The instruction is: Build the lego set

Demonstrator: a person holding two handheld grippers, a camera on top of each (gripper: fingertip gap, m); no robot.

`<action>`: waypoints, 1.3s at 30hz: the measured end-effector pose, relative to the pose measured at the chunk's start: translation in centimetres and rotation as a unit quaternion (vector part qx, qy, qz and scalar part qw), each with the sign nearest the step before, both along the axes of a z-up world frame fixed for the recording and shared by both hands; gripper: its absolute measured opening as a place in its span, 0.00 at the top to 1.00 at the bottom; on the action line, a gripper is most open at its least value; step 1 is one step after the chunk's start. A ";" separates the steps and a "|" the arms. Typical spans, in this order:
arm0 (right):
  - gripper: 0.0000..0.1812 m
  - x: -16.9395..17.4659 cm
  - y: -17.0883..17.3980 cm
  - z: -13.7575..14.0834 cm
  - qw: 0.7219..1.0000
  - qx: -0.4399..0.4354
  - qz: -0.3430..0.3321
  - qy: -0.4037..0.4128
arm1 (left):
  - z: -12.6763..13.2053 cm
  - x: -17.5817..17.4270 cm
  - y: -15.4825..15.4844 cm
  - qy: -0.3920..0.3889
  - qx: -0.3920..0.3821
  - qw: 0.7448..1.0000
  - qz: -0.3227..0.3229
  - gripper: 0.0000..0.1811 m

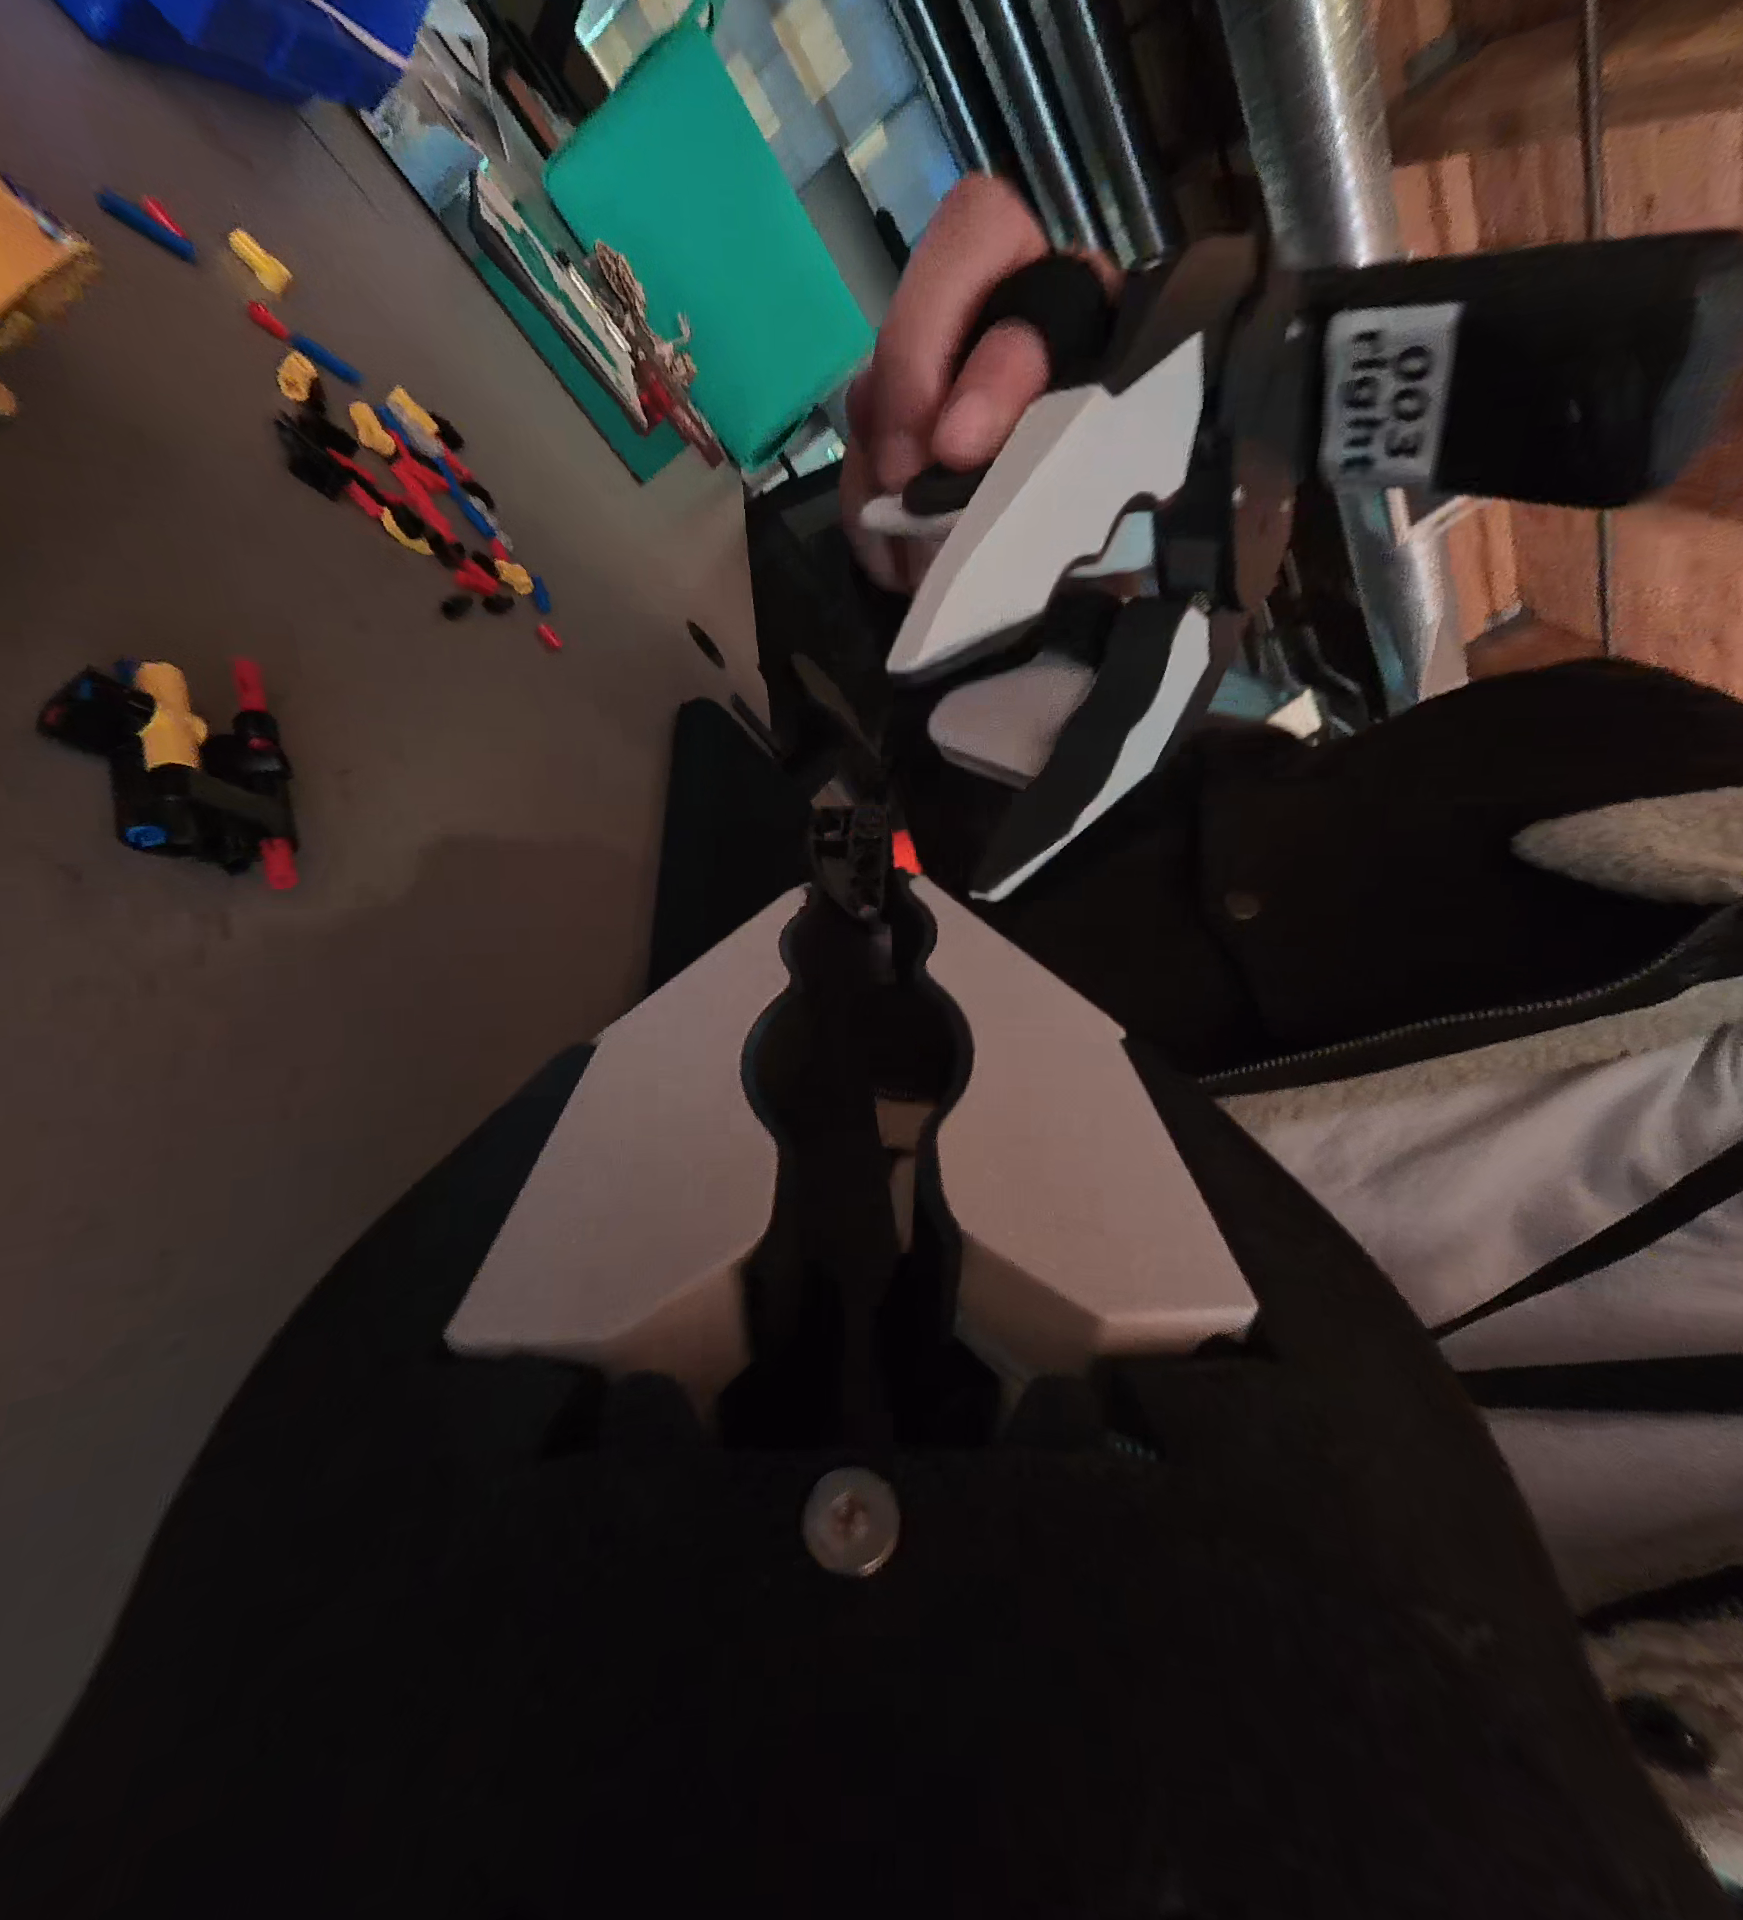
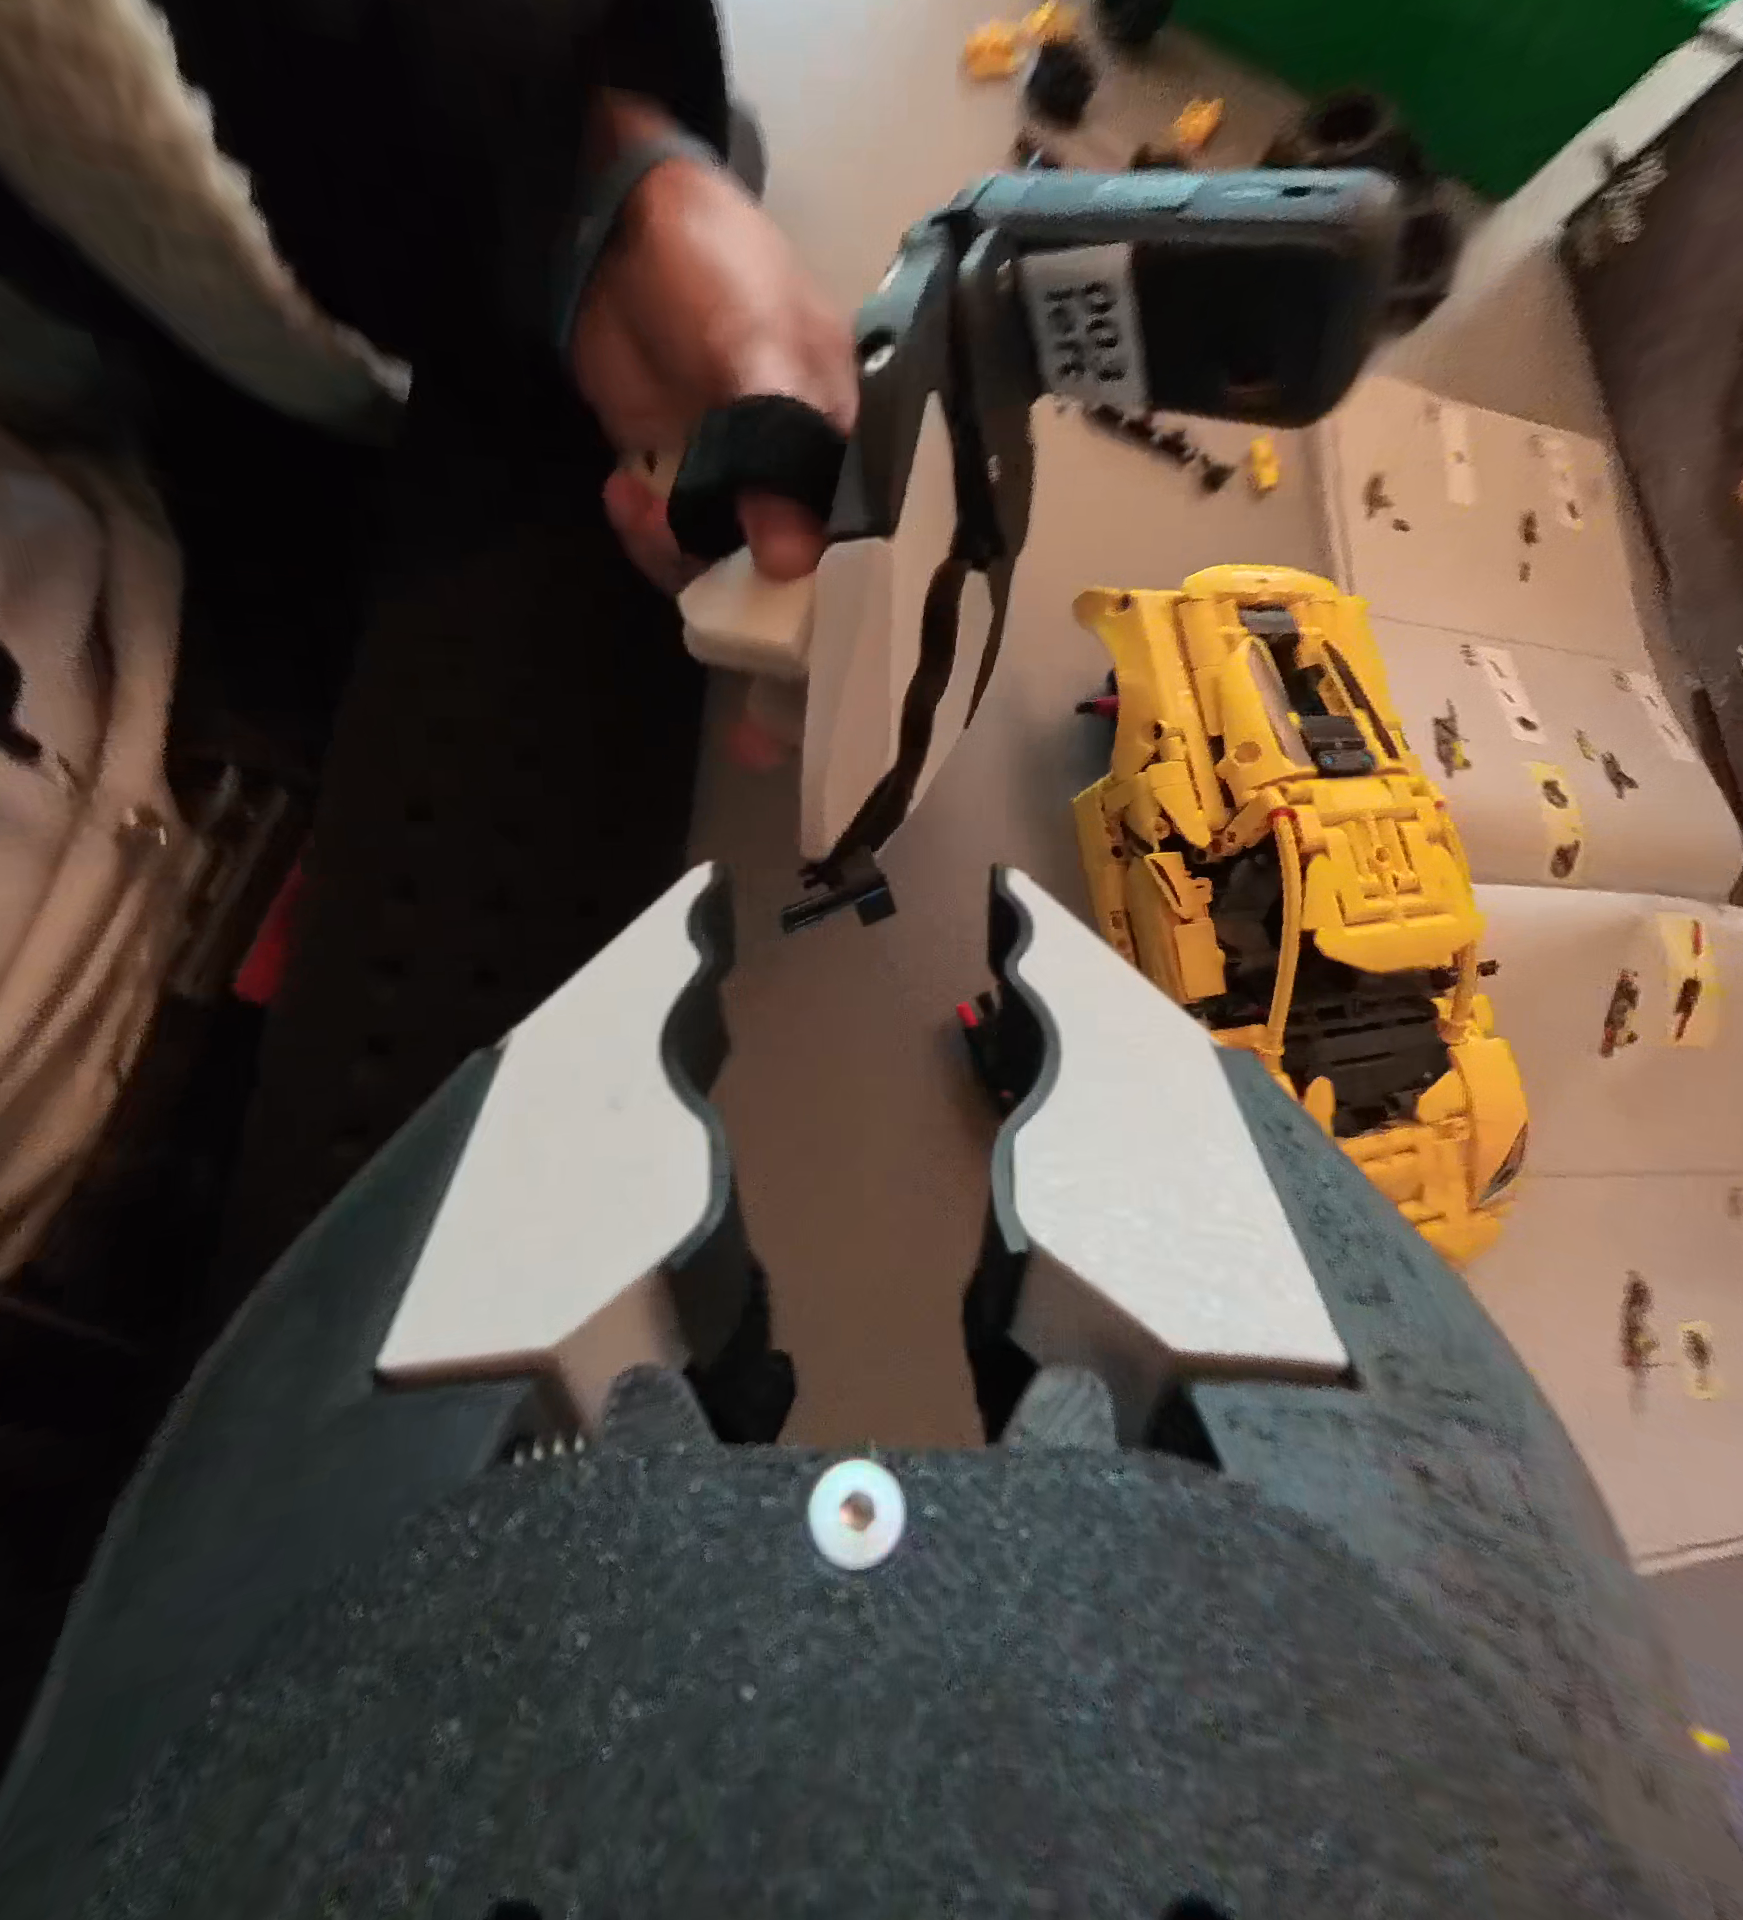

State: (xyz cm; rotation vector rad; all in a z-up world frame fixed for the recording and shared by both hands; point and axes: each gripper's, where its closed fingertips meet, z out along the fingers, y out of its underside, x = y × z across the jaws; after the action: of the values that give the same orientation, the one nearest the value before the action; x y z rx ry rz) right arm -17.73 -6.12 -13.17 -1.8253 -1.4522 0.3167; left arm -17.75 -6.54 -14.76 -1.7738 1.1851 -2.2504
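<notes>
Two tongs: my left tongs pinch a small black piece; my right tongs gape, empty.
Risk: shallow tip grip; a nudge could drop it.

The table bears the car model. Instruction sheets lie right of the model; a small lego piece lies just left of it.

Yellow car; red, blue, yellow, black loose pieces; white fingers.
</notes>
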 end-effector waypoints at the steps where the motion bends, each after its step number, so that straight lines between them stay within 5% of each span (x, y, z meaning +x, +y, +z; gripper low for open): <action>1: 0.74 0.1 0.1 0.2 0.999 0.005 -0.015 0.038 | 0.1 0.0 0.4 -0.002 -0.009 1.000 0.009 0.94; 6: 0.82 0.6 1.5 -0.5 0.970 0.114 -0.133 0.167 | 0.9 -0.3 3.3 -0.024 -0.093 0.993 0.063 0.94; 11: 0.78 0.1 4.1 -0.5 0.929 0.209 -0.245 0.185 | 1.7 -0.5 4.3 -0.052 -0.130 0.987 0.081 0.94; 26: 0.88 -1.4 5.2 1.2 0.906 0.284 -0.263 0.172 | 3.0 -0.7 4.3 -0.086 -0.153 0.981 0.081 0.94; 30: 0.88 -0.9 5.1 1.4 0.908 0.271 -0.259 0.188 | 3.3 -0.5 4.6 -0.099 -0.104 0.983 0.113 0.90; 32: 0.88 1.2 5.4 2.0 0.902 0.277 -0.271 0.191 | 3.1 -0.7 5.7 -0.094 -0.070 0.981 0.155 0.81; 35: 0.88 8.3 7.4 1.8 0.893 0.253 -0.331 0.172 | 3.5 -2.0 7.7 -0.101 -0.016 0.973 0.207 0.81; 39: 0.88 17.0 8.8 0.8 0.849 0.197 -0.423 0.246 | 4.1 -3.5 8.4 -0.130 0.063 0.965 0.219 0.82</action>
State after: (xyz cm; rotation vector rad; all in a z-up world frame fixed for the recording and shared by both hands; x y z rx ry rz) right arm -0.75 2.68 -12.38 -1.6821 -0.2506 0.0162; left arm -21.26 1.86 -10.65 -1.4590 0.7744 -2.0176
